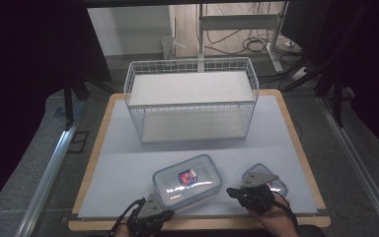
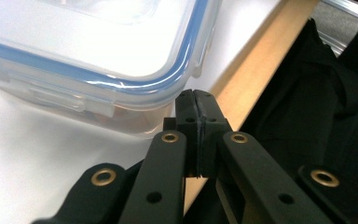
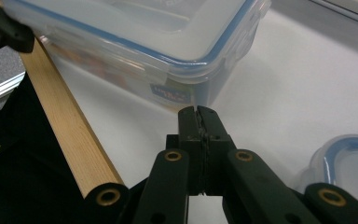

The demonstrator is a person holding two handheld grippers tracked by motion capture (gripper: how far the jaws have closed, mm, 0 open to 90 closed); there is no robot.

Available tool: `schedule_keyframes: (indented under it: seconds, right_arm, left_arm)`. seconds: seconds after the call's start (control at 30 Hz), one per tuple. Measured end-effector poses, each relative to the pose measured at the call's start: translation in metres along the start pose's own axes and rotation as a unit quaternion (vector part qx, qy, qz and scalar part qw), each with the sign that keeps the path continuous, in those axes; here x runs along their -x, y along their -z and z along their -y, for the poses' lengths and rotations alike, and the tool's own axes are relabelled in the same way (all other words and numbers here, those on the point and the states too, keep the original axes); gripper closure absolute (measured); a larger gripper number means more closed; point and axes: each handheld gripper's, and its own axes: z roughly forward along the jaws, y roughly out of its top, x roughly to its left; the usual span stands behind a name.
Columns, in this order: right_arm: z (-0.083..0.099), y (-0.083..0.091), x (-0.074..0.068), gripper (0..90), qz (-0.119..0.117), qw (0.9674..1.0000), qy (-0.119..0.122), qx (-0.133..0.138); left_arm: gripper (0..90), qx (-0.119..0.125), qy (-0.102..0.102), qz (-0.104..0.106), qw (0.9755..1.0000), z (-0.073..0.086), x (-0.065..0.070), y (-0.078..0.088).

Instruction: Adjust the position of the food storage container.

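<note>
White wire makes up the biggest thing ahead of you: a two-level basket (image 1: 191, 98) standing at the far half of the table (image 1: 128, 163), well beyond both of your grippers and square across from them. Its two shelves are bare.

Nearer, the large clear container (image 1: 187, 181) with the blue-sealed lid lies flat on the pale table top, between your two grippers. From your left gripper (image 1: 154, 211) it sits just ahead and to the right. In the left gripper view its near corner (image 2: 121, 88) hangs right over the black fingertips, very close, though contact cannot be told. From your right gripper (image 1: 234, 191) the same container lies just off to the left, a small gap apart. In the right gripper view its corner with the side clip (image 3: 168, 60) stands just ahead of the tips.

Smaller again, a second clear container (image 1: 275, 183) with a blue rim rests under and just right of your right gripper — its rounded edge shows low at the right of the right gripper view (image 3: 342, 158).

Both grippers (image 2: 196, 100) (image 3: 198, 114) have their jaws pressed together with nothing between them — each pair meets along one thin seam
</note>
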Motion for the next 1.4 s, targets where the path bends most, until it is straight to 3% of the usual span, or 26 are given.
schedule_keyframes:
  seconds: [0.47, 0.57, 0.67, 0.7, 0.73, 0.8, 0.87, 1.1, 1.2, 1.27, 1.4]
  right_arm:
    - [-0.003, -0.003, 0.000, 87.7, 0.001, 1.0000, 0.003, 0.001]
    - [-0.003, -0.003, 0.000, 87.7, 0.003, 1.0000, 0.005, 0.000]
    - [-0.003, -0.002, 0.000, 87.7, 0.005, 1.0000, 0.003, 0.002]
    - [-0.003, -0.002, 0.000, 87.7, 0.005, 1.0000, 0.003, 0.002]
    - [-0.004, -0.002, 0.002, 87.7, 0.008, 1.0000, -0.003, 0.004]
    - [-0.005, -0.003, 0.003, 86.9, 0.011, 0.9999, -0.010, 0.005]
    - [-0.006, -0.005, 0.005, 86.7, 0.012, 0.9998, -0.015, 0.007]
    - [-0.016, -0.013, 0.009, 87.0, 0.032, 0.9991, -0.026, 0.007]
    - [-0.019, -0.018, 0.010, 87.4, 0.037, 0.9985, -0.041, 0.007]
    - [-0.021, -0.023, 0.011, 87.4, 0.041, 0.9977, -0.054, 0.001]
    - [-0.024, -0.026, 0.010, 88.3, 0.056, 0.9965, -0.062, -0.004]
  left_arm:
    - [90.0, 0.001, 0.030, -0.044, 0.9985, -0.005, -0.029, -0.005]
    - [90.0, 0.001, 0.034, -0.053, 0.9980, -0.001, -0.031, 0.003]
    - [90.0, 0.008, 0.047, -0.080, 0.9957, 0.004, -0.038, 0.017]
    - [90.0, 0.008, 0.047, -0.080, 0.9957, 0.004, -0.038, 0.017]
    - [90.0, 0.020, 0.071, -0.092, 0.9930, 0.008, -0.048, 0.023]
    - [90.0, 0.026, 0.095, -0.099, 0.9902, 0.010, -0.059, 0.025]
    - [90.0, 0.028, 0.109, -0.096, 0.9890, 0.011, -0.067, 0.024]
    - [90.0, 0.028, 0.100, -0.092, 0.9903, -0.008, -0.079, 0.009]
    - [90.0, 0.014, 0.083, -0.115, 0.9898, -0.016, -0.079, 0.004]
    - [90.0, 0.016, 0.088, -0.106, 0.9904, -0.018, -0.083, 0.002]
    - [90.0, 0.011, 0.081, -0.107, 0.9909, -0.025, -0.086, -0.003]
